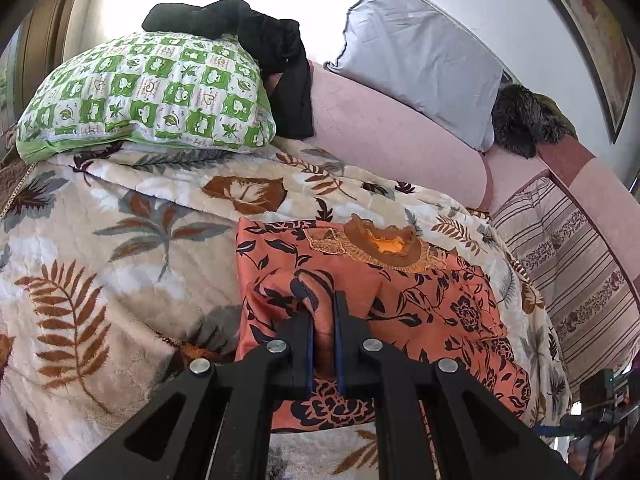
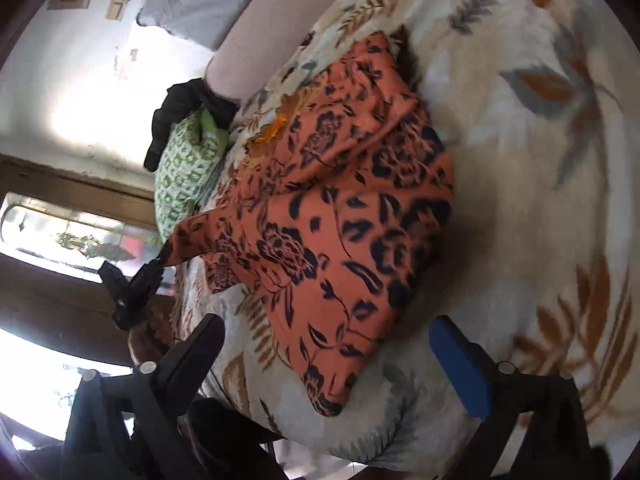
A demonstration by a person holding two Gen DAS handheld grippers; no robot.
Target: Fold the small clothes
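Bed cover: a leaf-print quilt (image 1: 120, 232) spreads over the bed and carries everything below.
Far left: a green checked pillow (image 1: 152, 96) lies at the head end, with a black garment (image 1: 256, 36) draped over its top.
Left claw: the left claw (image 1: 323, 320) is pressed together on a bunched fold of the orange floral garment (image 1: 440, 292), near its left edge; cloth shows between the blue pads. In the right wrist view the left claw (image 2: 158, 262) pinches a corner that is pulled up off the quilt.
Garment position: the orange floral garment (image 2: 340, 200) lies mid-bed on the quilt, neckline (image 1: 384, 244) toward the headboard, rumpled along its left side.
Right claw: the right claw (image 2: 328, 344) is spread wide, jaws apart on either side of the garment's near corner, gripping nothing.
Far right: a grey pillow (image 1: 420, 60) leans on the pink headboard cushion (image 1: 400, 144); a dark furry item (image 1: 520, 120) sits beside it.
Progress (judged): early to middle. One edge is lifted, apparently to be carried across; no neat, flat fold is visible.
Remaining (judged): lay the lifted side over, smooth it, fold again to a compact shape.
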